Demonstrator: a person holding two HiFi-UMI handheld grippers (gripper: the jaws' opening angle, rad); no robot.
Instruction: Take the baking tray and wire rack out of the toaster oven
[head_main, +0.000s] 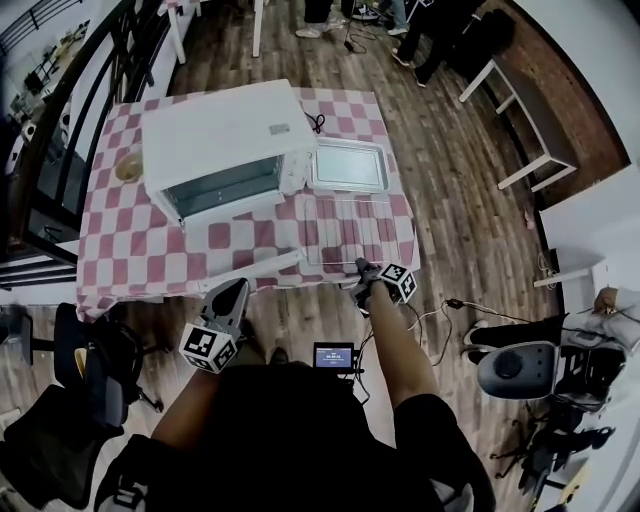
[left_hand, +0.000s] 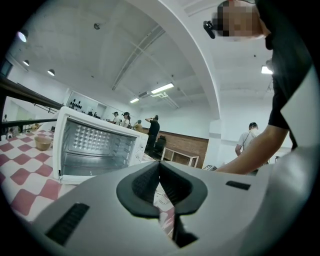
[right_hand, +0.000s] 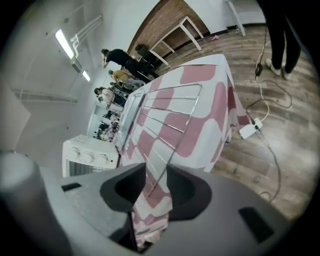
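**Rack and tray out on the table, right claw loose around the rack's edge**

The toaster oven (head_main: 225, 140) stands on the checked tablecloth (head_main: 130, 250) with its door (head_main: 255, 268) folded down toward the person. The cavity looks bare in the left gripper view.

The baking tray (head_main: 348, 165) lies flat on the cloth just beside the oven's right side. The wire rack (head_main: 350, 235) lies flat in front of the tray, reaching almost to the table's near edge.

The right gripper (head_main: 360, 266) is tilted downward at the rack's near edge. In the right gripper view its jaws stand apart. One wire of the rack (right_hand: 167, 117) runs up through the gap between them, and the pads do not press on it, so the claw is released.

The left gripper (head_main: 238, 292) hangs level off the table's front edge, near the open door and touching nothing. Its own view shows the jaws clenched together with nothing between them, facing the oven (left_hand: 95, 145).
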